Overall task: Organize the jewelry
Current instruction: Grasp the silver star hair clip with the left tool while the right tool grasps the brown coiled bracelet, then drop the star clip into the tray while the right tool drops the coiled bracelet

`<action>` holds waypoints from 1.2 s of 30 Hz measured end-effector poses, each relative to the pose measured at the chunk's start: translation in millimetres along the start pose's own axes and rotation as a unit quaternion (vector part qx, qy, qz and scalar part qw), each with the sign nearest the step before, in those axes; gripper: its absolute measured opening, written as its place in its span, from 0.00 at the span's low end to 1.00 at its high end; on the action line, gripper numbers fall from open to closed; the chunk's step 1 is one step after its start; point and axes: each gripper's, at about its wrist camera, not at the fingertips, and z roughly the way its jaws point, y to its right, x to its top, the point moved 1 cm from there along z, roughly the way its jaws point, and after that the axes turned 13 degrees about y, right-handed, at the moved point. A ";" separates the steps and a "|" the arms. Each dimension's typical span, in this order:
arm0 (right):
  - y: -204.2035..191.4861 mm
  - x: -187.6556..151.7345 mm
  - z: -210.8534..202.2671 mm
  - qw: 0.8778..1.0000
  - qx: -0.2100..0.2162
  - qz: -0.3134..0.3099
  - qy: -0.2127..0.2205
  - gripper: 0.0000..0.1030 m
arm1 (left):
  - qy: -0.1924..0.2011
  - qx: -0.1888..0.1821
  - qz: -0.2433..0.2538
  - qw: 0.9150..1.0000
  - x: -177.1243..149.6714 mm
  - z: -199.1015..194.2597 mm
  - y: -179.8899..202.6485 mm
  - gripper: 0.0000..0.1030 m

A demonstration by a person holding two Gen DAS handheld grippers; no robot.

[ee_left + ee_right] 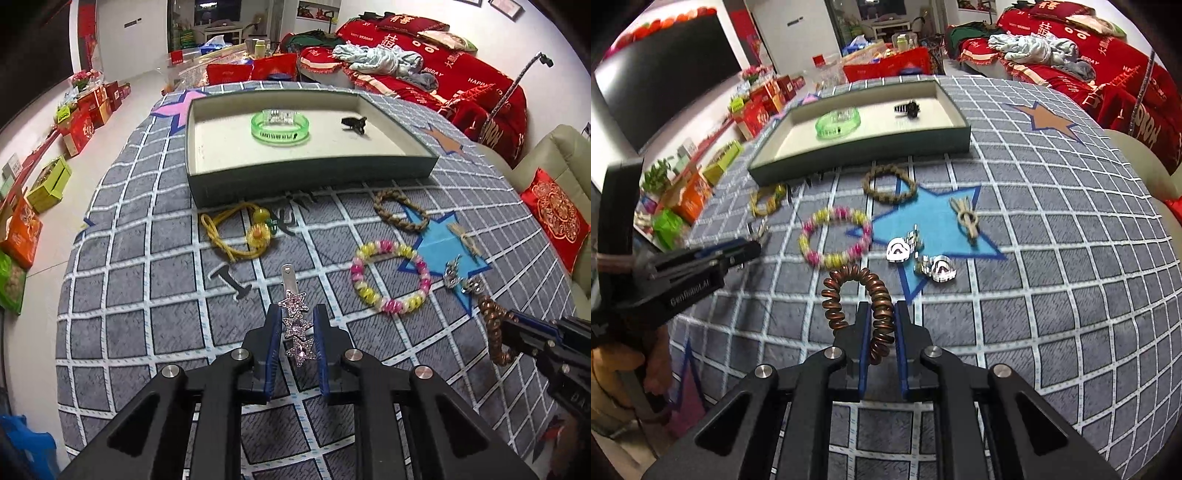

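Observation:
My left gripper [298, 314] is shut on a pink star hair clip [295, 321], held above the checked cloth. My right gripper [882, 310] is shut on a brown spiral hair tie [846, 284]; it also shows in the left wrist view [493, 325]. The dark green tray [310, 173] at the far side holds a green bangle [280, 127] and a black claw clip [354, 123]. On the cloth lie a pink-and-yellow bead bracelet [391, 282], a braided ring [400, 210], a yellow cord hair tie [236, 230], silver earrings [919, 258] and a straw bow [967, 218].
The round table is covered by a grey checked cloth [147, 295] with star patches. A red sofa [461, 74] and a cream chair [554, 162] stand to the right. Boxes [74, 122] line the floor on the left.

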 end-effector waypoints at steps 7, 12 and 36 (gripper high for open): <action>-1.1 28.1 6.1 1.000 0.007 -0.014 0.010 0.13 | 0.016 -0.014 -0.013 1.000 22.7 -7.6 -5.8 0.33; -1.0 54.4 16.8 0.999 0.014 -0.024 0.019 0.13 | 0.033 -0.012 -0.021 0.999 45.9 -4.6 -13.6 0.33; 14.0 168.8 168.1 0.999 -0.005 -0.023 -0.032 0.13 | -0.025 0.005 -0.012 1.000 129.4 124.9 -49.4 0.33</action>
